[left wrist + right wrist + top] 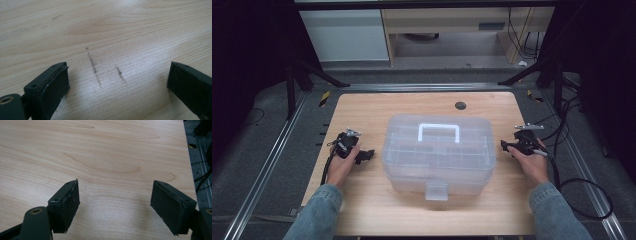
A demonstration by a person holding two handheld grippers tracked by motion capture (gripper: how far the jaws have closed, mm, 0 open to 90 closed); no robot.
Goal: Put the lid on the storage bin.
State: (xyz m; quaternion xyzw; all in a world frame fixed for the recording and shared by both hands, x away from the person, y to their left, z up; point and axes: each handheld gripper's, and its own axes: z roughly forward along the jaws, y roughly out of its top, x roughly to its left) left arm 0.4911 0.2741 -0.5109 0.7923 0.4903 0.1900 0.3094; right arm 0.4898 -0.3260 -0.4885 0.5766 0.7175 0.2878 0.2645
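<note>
Now both claws wide apart, empty: left gripper (368, 155) and right gripper (507, 146) beside clear box (439, 155) on wooden table (377, 107).

Tabletop (140, 30) pale wood grain, smooth, faint sheen, dark scuff marks (94, 68), storage box (439, 160) translucent frosted plastic, white plastic handle (438, 131), hand-held gripper (117, 83) matt black, pads (66, 202) rough and frayed at edges, sleeves (319, 212) blue denim
</note>
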